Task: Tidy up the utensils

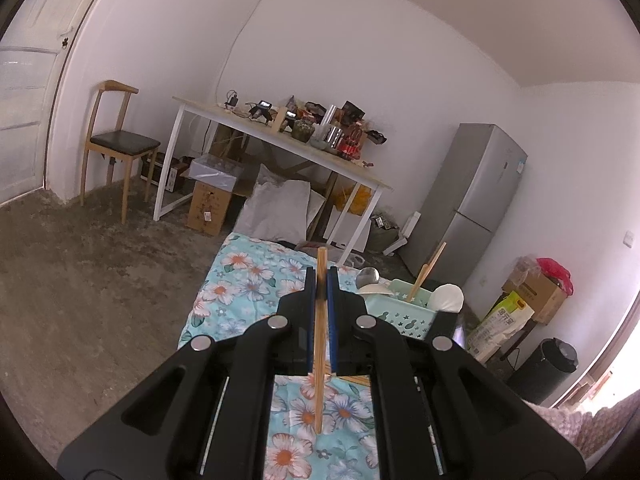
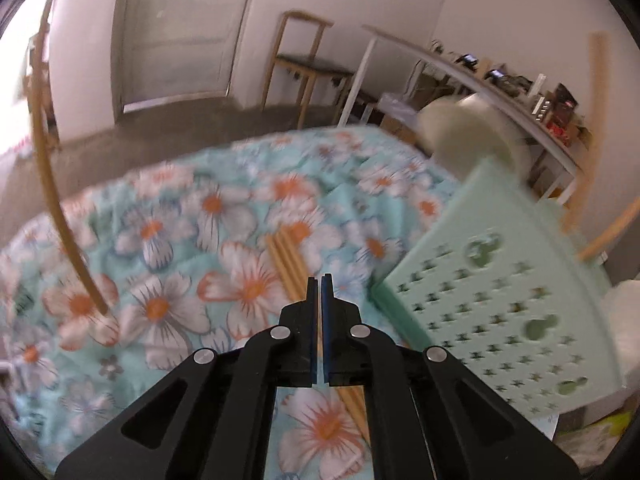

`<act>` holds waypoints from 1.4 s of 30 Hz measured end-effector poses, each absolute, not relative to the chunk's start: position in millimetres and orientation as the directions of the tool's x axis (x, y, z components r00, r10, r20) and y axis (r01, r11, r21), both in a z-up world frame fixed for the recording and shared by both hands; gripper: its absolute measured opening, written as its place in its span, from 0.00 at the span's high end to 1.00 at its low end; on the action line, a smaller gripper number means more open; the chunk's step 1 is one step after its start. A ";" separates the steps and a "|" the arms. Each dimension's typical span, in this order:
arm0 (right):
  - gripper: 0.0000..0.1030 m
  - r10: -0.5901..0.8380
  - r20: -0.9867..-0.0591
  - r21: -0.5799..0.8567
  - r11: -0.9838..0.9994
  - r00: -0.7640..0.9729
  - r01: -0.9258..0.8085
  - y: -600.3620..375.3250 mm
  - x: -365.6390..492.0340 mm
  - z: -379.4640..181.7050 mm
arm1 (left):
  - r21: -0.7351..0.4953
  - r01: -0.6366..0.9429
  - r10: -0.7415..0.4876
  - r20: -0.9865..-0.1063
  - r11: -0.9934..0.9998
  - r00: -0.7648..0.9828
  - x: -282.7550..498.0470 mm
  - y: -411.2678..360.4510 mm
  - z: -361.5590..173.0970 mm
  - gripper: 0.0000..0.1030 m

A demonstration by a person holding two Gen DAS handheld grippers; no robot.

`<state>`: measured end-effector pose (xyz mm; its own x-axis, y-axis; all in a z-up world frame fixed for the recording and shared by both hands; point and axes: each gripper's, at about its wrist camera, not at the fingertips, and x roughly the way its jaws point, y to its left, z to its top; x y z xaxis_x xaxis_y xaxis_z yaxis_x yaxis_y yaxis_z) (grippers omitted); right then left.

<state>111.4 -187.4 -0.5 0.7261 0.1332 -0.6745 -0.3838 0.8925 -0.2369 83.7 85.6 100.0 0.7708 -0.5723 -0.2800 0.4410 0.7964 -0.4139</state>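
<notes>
Your left hand-held gripper [image 1: 321, 280] is clamped on one upright chopstick [image 1: 320, 344]; the green basket [image 1: 404, 312] sits just ahead to its right. Your right hand-held gripper [image 2: 319, 280] is closed, empty, above the chopsticks [image 2: 290, 256] lying lengthwise on the bedspread [image 2: 160, 240].

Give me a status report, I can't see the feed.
Left gripper shut on a chopstick, upright. Right gripper shut, empty, over loose chopsticks on the floral cloth. Green basket alongside; nothing blocking.
</notes>
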 end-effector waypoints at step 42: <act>0.06 0.187 -0.805 0.161 0.982 0.563 -0.096 -277.3 54.3 -69.2 | -0.408 0.407 -0.551 -0.347 0.817 0.759 87.9 64.9 95.8 0.96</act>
<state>54.3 -277.3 -69.2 0.5627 0.1872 -0.8052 -0.0963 0.9822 0.1611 87.9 64.9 95.8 0.7587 -0.5512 -0.3472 0.4068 0.8171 -0.4084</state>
